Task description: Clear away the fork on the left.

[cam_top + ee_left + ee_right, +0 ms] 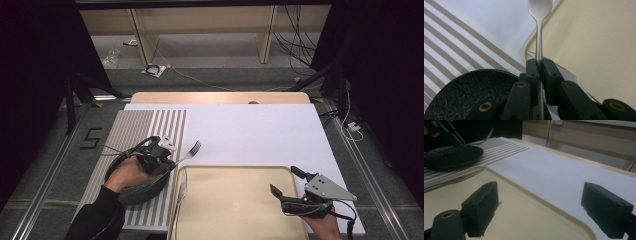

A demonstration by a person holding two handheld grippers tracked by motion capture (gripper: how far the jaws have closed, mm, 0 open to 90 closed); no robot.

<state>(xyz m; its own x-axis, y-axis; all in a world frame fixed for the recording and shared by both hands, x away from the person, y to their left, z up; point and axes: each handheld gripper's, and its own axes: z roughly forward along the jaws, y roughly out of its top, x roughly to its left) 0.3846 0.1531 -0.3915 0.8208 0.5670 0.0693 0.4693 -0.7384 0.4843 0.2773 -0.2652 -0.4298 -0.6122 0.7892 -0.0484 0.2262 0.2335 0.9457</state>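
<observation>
Your left tool (539, 65) is clamped on the handle of the slim silver metal fork (539, 30), held just above the left rim of the beige plastic tray (235, 200); your right tool (286, 181) hangs wide open and empty over that tray's right side. You seem to be mid-carry, so next lower the fork onto the striped placemat (135, 125) left of the tray, beside the round black plate (471, 92), and only then let go.

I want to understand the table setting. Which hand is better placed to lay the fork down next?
Left. The left gripper is already shut on the fork, above the striped placemat beside the black plate. The right gripper hangs open over the tray, holding nothing.
</observation>
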